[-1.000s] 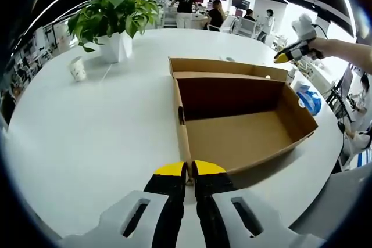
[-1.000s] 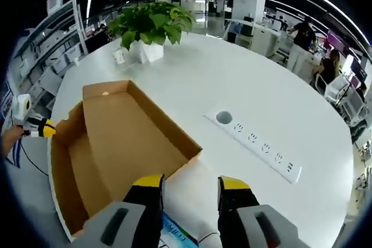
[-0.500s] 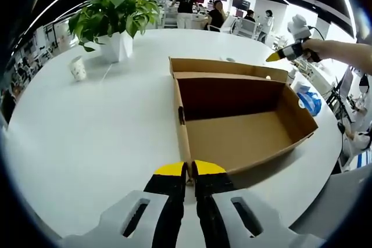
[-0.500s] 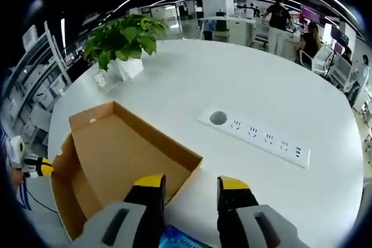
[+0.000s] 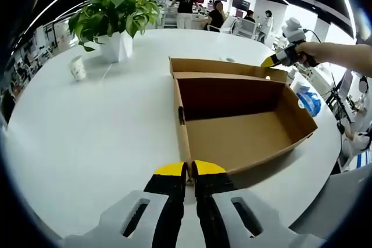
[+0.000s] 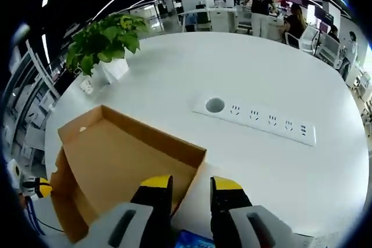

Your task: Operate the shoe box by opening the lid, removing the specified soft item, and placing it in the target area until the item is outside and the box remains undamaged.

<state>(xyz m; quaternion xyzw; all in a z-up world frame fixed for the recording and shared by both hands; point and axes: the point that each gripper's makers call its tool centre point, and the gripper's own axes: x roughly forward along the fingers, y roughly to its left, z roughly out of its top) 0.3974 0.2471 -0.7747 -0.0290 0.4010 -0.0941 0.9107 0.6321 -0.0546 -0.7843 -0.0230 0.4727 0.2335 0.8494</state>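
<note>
The open brown shoe box (image 5: pixel 244 137) lies empty on the white table, its lid flap (image 5: pixel 226 65) folded back at the far side. My left gripper (image 5: pixel 190 169) is shut on the box's near corner wall. The right gripper (image 5: pixel 269 61), held in a hand, hovers by the box's far right corner. In the right gripper view the box (image 6: pixel 110 166) lies at lower left, and my right gripper (image 6: pixel 192 187) is open over its corner edge. A blue soft item (image 5: pixel 308 101) lies on the table outside the box; the blue item (image 6: pixel 189 240) peeks out under the right jaws.
A potted plant (image 5: pixel 116 13) and a paper cup (image 5: pixel 77 69) stand at the far left of the round table. A white power strip (image 6: pixel 256 121) is set into the table beyond the box. People sit and stand at desks far behind.
The right gripper has dropped toward the box's far right corner and turned, so its view swung; its jaws stand slightly closer together. My left gripper and the box stayed still.
</note>
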